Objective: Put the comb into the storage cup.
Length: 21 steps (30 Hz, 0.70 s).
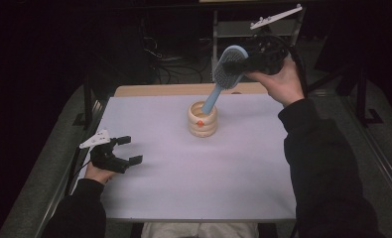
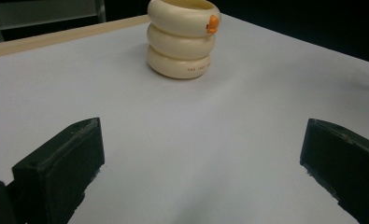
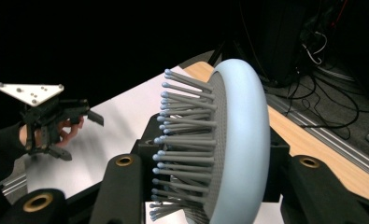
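Left gripper [image 1: 126, 150], 8 o'clock: jaws wide apart, holding nothing. Ringed cream cup [image 1: 202, 120], table centre. Blue hairbrush [image 1: 225, 75], 1 o'clock: handle tip inside cup, head clamped by right gripper [image 1: 235, 67]. Likely light, rigid plastic; bristles yield, so grip across the head's edges.

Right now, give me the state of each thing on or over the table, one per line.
Right gripper: shut on the head of the hairbrush, held up over the table's far side.
Light-blue hairbrush: tilted, its handle end down inside the holder's mouth.
Cream ringed holder: upright on the table, nothing else in it that I can see.
Left gripper: open, nothing between its jaws, low over the white table.
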Tool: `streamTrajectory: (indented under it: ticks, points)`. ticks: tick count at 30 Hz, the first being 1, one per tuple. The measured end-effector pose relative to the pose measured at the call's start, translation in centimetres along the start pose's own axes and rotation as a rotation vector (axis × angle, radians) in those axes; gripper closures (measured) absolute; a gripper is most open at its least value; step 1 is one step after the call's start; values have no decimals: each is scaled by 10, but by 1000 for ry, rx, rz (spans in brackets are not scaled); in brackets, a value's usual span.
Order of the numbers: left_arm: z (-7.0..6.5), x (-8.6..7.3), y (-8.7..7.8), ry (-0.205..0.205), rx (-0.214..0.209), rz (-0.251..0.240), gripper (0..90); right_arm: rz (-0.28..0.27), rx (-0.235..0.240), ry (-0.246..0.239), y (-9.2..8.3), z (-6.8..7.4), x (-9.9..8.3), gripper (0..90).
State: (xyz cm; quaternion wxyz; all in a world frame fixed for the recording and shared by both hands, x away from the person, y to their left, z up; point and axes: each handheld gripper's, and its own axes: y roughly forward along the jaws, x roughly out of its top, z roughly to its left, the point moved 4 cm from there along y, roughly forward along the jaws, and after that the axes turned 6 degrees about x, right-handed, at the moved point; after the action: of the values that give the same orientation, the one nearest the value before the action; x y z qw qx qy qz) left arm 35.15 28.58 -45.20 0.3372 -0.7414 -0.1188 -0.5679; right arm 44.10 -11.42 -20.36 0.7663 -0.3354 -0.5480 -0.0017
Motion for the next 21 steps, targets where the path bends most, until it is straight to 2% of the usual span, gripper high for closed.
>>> streamTrajectory:
  ticks: [2,8,11,14,18,21]
  points:
    - [0,-1,-1,-1,-3,-14,0,0,-3,3,2,-2,5,550]
    - [3,-3,-4,-7,-7,-8,0,10,-23,3,12,-9,15,550]
    - [5,-6,-7,-14,-3,-21,0,19,-34,0,24,-14,20,550]
    - [9,-8,-11,-30,3,-44,0,25,-37,9,33,-17,20,550]
    - [9,-9,-14,-32,2,-47,0,46,-44,7,46,-20,18,549]
    - [10,-9,-16,-39,-1,-52,0,41,-35,24,54,-25,14,548]
